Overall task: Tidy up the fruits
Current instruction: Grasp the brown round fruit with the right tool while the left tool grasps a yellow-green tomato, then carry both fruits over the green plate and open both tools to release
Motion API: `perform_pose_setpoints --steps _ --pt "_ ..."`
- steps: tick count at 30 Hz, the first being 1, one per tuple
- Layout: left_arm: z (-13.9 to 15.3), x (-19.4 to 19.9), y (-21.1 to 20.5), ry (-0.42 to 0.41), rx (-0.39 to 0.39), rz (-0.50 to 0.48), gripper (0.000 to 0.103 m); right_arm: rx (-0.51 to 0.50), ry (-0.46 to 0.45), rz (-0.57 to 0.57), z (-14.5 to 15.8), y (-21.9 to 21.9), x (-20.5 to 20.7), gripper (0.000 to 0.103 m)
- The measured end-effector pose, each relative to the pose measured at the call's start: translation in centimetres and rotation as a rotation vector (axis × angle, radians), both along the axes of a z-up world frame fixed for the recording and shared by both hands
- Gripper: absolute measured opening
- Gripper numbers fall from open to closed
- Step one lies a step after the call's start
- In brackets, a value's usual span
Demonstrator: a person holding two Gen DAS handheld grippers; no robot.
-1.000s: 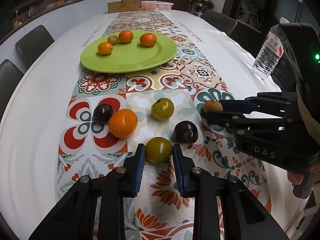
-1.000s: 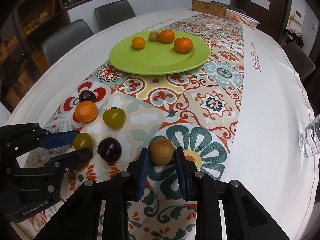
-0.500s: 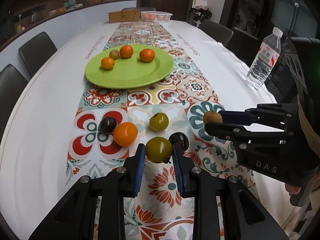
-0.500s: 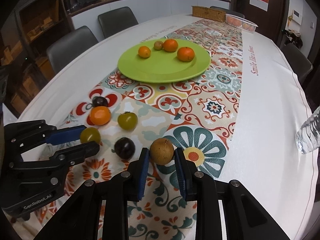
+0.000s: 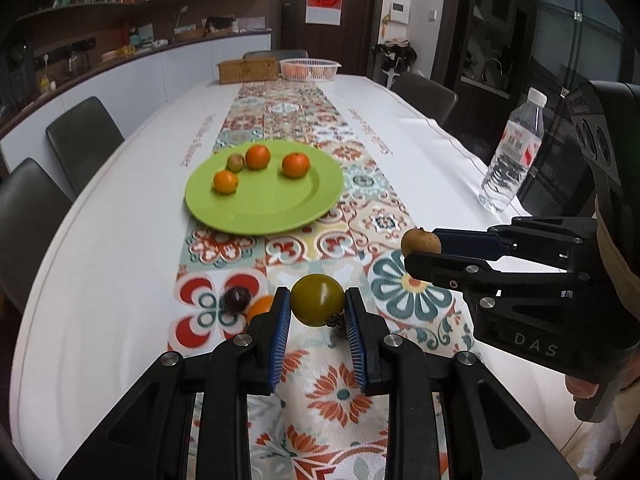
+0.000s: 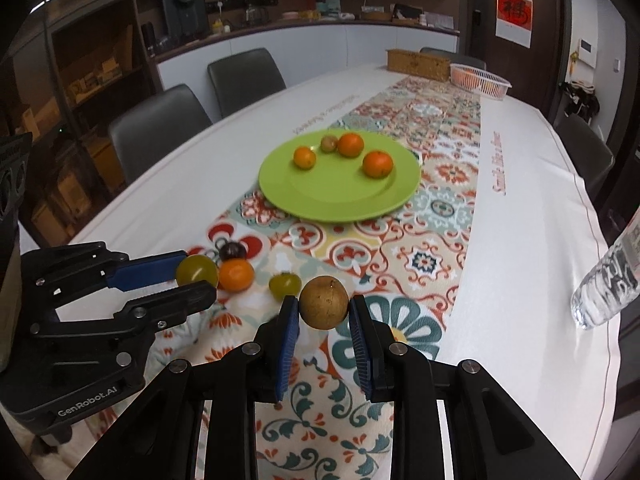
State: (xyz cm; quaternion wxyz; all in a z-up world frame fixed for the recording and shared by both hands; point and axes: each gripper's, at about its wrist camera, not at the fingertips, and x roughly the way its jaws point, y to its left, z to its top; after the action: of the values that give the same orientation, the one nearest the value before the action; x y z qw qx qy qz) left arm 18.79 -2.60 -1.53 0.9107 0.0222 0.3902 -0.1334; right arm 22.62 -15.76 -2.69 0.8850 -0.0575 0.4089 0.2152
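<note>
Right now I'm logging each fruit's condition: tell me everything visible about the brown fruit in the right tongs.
The brown fruit is small, round, matte tan with fine dark speckles and a short stem nub. It looks whole. The right tongs pinch it between blue ribbed pads, clear of the patterned table runner. Nothing else touches it.

Orange (image 5: 262,305) half hidden; bottle (image 6: 608,284) cut off

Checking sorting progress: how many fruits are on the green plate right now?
4 on the green plate: three oranges, one at front left, one at the back, one on the right, and a small greenish-brown fruit beside the back orange. None look hidden.
</note>
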Motion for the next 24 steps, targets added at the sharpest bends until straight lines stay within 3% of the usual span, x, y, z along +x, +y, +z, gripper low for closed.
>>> perform_pose_setpoints --steps 12,24 --pt "2.8 3.5 0.9 -0.056 -0.02 0.005 0.027 0.025 -0.059 -0.016 2.7 1.0 2.6 0.027" --pt "2.8 8.8 2.3 -0.036 -0.029 0.001 0.027 -0.014 -0.075 -0.023 3.7 2.4 7.4 0.027"
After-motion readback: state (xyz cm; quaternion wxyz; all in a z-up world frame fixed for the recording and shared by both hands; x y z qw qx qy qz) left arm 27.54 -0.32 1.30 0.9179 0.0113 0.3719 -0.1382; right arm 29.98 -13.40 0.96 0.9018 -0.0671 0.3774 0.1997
